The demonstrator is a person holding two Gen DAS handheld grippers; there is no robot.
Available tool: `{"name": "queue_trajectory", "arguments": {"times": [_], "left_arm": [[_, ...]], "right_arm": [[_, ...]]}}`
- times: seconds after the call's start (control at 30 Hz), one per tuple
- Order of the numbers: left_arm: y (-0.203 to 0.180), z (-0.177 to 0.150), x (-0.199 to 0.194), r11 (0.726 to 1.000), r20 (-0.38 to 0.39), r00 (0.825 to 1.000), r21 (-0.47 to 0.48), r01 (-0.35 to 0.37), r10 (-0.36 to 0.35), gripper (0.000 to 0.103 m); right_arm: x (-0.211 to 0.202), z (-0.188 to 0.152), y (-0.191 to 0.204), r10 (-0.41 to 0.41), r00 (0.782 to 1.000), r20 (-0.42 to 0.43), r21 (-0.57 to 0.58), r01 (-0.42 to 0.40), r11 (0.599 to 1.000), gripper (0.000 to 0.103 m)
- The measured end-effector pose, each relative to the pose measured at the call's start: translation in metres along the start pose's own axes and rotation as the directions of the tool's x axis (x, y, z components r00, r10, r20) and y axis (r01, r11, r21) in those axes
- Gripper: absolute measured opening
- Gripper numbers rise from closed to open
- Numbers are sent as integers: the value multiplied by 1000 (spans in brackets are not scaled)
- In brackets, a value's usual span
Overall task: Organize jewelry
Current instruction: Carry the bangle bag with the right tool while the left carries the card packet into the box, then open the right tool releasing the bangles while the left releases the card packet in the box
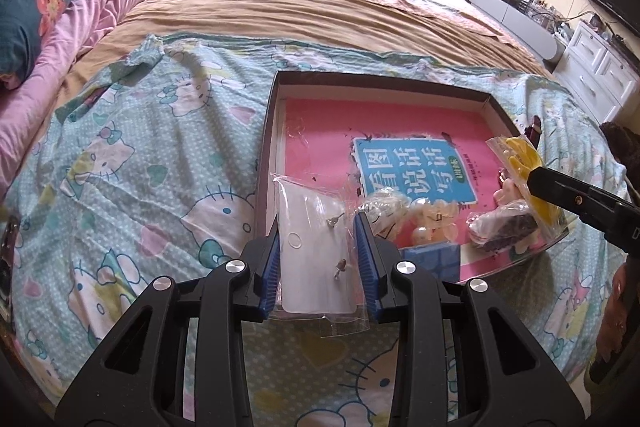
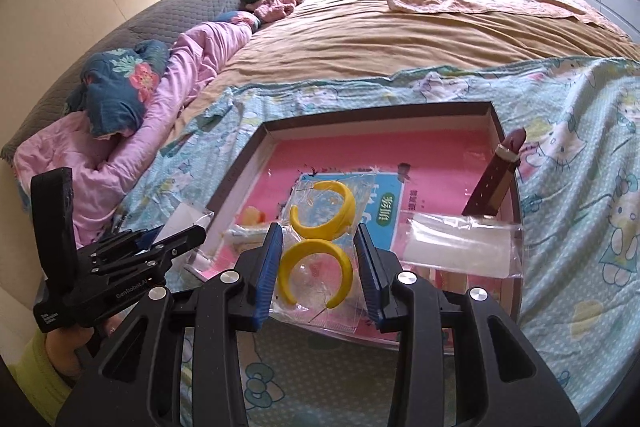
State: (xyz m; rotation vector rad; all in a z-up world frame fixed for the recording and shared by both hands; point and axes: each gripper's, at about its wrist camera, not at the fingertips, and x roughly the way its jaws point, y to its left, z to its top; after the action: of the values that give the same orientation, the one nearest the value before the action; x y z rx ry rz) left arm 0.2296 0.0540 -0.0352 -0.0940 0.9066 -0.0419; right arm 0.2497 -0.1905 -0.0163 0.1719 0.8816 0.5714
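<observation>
Cartoon-print sheet (image 1: 132, 163) covers bed; left tongs (image 1: 316, 223) grip earring packet (image 1: 312, 259), right tongs (image 2: 318, 233) yellow-ring bag (image 2: 320, 247) (bedroom).

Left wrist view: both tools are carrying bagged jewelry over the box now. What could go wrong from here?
1. The left tool pinches the earring bag by slick plastic only; it may slip out.
2. The yellow cuff bag in the right tool hangs over the box's near edge and could drop onto the bedsheet.
3. The watch strap leans on the box wall and could topple if nudged.
</observation>
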Motion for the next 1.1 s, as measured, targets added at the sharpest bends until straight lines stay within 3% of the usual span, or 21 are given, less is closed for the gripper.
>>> {"name": "queue_trajectory", "arguments": {"times": [0.77, 1.1], "left_arm": [[-3, -2, 19, 1000, -33, 999, 5, 6, -6, 27], [-3, -2, 19, 1000, -34, 999, 6, 6, -6, 27]], "right_arm": [[40, -9, 18, -70, 996, -59, -94, 64, 994, 37], [39, -11, 19, -72, 996, -61, -97, 66, 993, 44]]}}
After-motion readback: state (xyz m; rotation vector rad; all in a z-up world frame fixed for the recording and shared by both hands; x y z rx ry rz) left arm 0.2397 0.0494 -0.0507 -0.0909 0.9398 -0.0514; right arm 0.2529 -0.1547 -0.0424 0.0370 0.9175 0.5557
